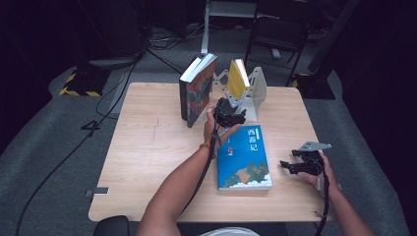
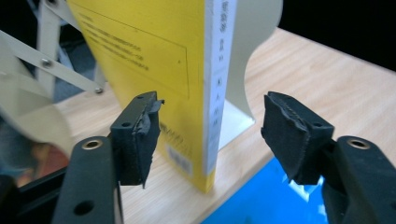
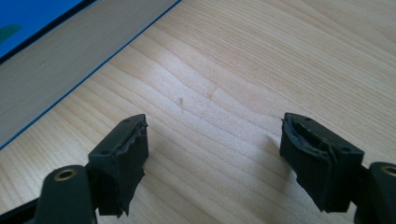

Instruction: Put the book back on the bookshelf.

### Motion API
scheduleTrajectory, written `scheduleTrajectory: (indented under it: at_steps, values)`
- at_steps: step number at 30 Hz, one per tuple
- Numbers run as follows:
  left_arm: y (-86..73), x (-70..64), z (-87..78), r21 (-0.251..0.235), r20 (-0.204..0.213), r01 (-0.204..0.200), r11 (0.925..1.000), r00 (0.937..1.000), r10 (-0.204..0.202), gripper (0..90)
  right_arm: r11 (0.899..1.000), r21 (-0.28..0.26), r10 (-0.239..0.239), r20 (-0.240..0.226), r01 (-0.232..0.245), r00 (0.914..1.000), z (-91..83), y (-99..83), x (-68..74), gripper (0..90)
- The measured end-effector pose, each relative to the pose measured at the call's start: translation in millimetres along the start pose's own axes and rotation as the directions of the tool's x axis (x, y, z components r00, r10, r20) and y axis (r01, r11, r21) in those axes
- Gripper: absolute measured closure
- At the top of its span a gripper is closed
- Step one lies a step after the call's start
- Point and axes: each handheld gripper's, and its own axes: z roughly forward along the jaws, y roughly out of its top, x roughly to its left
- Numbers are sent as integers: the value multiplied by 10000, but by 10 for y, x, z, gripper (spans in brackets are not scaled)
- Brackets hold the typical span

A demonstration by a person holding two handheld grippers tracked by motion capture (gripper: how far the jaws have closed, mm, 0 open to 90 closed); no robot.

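A yellow book stands tilted against a white metal bookend at the back of the wooden table. My left gripper hangs just in front of it, open; in the left gripper view the yellow book stands between and beyond the two pads, untouched. A blue book lies flat mid-table. My right gripper is open, low over the table to the right of the blue book, whose page edge runs past its jaws.
A thick dark book with a colourful cover stands upright left of the yellow one. The bookend's scissor arms reach leftward. Cables and dark chair legs lie on the floor beyond the table's far edge.
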Motion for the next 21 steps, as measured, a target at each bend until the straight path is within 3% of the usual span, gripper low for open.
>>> scheduleTrajectory:
  at_steps: [2, 4, 5, 6, 8, 12, 15, 18, 21]
  values:
    - [-37, 40, -144, 197, 18, -366, 9991, 9993, 366, 338, 10000, 13, 8, 15, -8, 10000, 0, 2, 2, 242]
    - [-60, 55, -202, 237, 110, -430, 9988, 9990, 427, 309, 10000, 37, 16, -4, -16, 10000, -1, 4, 8, 242]
    - [-107, 82, -316, 405, 128, -772, 9962, 9970, 768, 302, 10000, 40, 13, -5, -13, 10000, -1, 5, 9, 242]
    - [-107, 82, -316, 405, 128, -772, 9962, 9970, 768, 290, 10000, 40, 13, -5, -13, 10000, -1, 5, 9, 242]
    - [-207, 111, -497, 536, 204, -1200, 9913, 9927, 1190, 277, 10000, 58, 5, -7, -5, 10000, -2, 6, 10, 242]
    - [-376, 120, -673, 689, 516, -1423, 9874, 9890, 1389, 269, 10000, 71, 9, -4, -9, 10000, -2, 7, 12, 242]
    - [-590, 106, -840, 1032, 817, -1828, 9777, 9812, 1749, 261, 9999, 127, -17, 1, 17, 10000, -5, 11, 17, 242]
    - [-741, 95, -930, 1449, 1328, -1951, 9700, 9753, 1763, 245, 9998, 186, -63, -50, 64, 10000, -9, 16, 25, 239]
    - [-934, 65, -1029, 1758, 1881, -2353, 9559, 9612, 2020, 240, 9996, 255, -133, -88, 135, 9999, -22, 27, 47, 246]
